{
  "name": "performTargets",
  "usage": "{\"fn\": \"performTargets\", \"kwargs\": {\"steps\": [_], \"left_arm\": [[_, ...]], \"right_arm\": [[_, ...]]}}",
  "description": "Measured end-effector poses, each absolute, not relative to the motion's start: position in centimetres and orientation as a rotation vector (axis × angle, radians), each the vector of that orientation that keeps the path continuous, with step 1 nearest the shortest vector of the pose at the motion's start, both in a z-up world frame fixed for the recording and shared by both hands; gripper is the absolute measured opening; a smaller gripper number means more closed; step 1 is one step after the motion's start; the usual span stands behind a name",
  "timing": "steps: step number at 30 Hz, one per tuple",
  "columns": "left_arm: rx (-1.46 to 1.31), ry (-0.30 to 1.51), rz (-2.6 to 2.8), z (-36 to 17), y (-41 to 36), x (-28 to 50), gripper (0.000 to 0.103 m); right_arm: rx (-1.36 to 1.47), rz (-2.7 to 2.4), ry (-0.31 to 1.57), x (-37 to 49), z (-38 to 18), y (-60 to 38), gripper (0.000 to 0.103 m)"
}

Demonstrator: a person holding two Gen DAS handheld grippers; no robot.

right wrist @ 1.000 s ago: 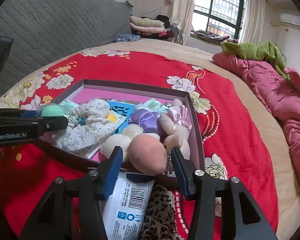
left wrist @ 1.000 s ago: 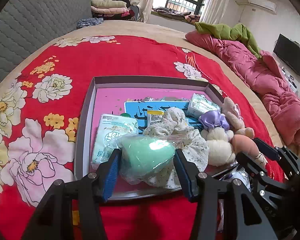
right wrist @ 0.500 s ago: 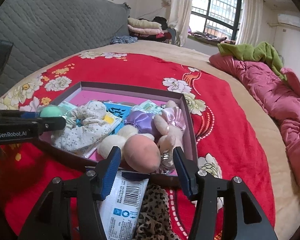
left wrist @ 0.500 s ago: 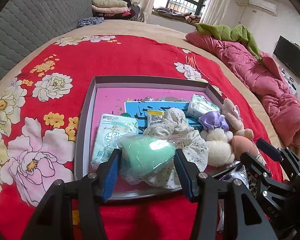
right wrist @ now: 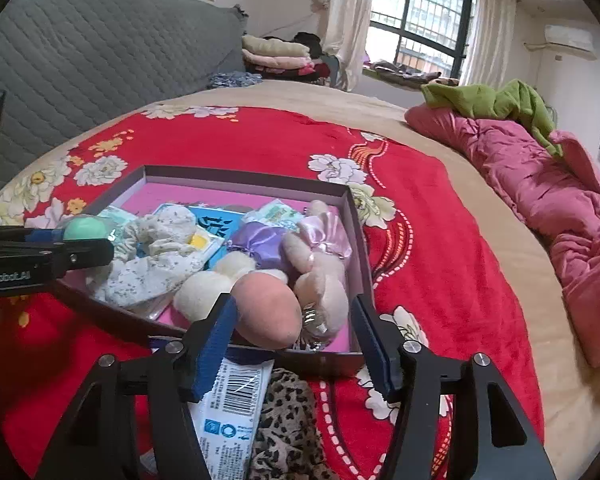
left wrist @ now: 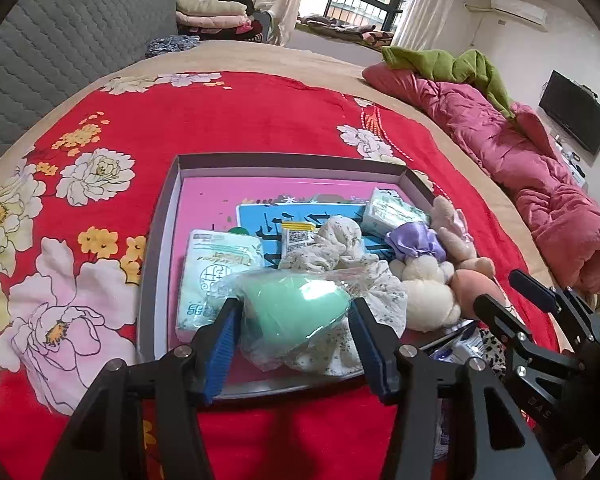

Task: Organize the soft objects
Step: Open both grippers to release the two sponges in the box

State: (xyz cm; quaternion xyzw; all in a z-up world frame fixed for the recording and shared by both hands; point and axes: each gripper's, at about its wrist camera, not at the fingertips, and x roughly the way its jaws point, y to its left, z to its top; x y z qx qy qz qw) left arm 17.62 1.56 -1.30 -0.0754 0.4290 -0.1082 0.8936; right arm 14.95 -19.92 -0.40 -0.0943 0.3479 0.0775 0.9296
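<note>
Left wrist view: the left gripper [left wrist: 294, 334] sits as it did a second ago, its blue fingers [left wrist: 222, 342] spreading slightly on either side of the bagged green sponge [left wrist: 296, 312]. The wrapper bulges against both pads, so the sponge looks barely held rather than clamped. It rests low over the near edge of the tray [left wrist: 172, 208], on top of the floral cloth [left wrist: 340, 264]. The tissue pack [left wrist: 216, 276] lies flat just beside it, inside the tray.

Right wrist view: this is where the change is. The right gripper [right wrist: 294, 328] is spreading its fingers [right wrist: 212, 340], and a clear gap now shows beside the peach sponge [right wrist: 266, 310], which a second ago sat snug between them. The sponge lies released in the tray's near corner, against the plush rabbit [right wrist: 320, 268] and the cream pompom [right wrist: 204, 290]. I judge that item placed. A barcode packet [right wrist: 230, 404] and leopard cloth [right wrist: 288, 420] still wait outside on the red blanket [right wrist: 412, 220].
</note>
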Motion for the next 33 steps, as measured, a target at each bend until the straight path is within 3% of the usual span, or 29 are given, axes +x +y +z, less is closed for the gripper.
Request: {"fn": "performTargets", "kwargs": {"steps": [13,18,33], "left_arm": [[-0.156,0.885,-0.247,-1.3,1.3,17.6,0.057],[-0.149,0.885,-0.263,-1.3,1.1,17.6,0.063],[-0.191,0.853,-0.222,-0.4,2.4,17.5,0.063]], "right_arm": [[-0.178,0.108,0.733,16.2,-1.4,-21.2,0.067],[-0.172,0.11,0.738,16.5,-1.6,-21.4,0.068],[-0.145,0.111,0.719,15.8,-0.4,-21.8,0.068]]}}
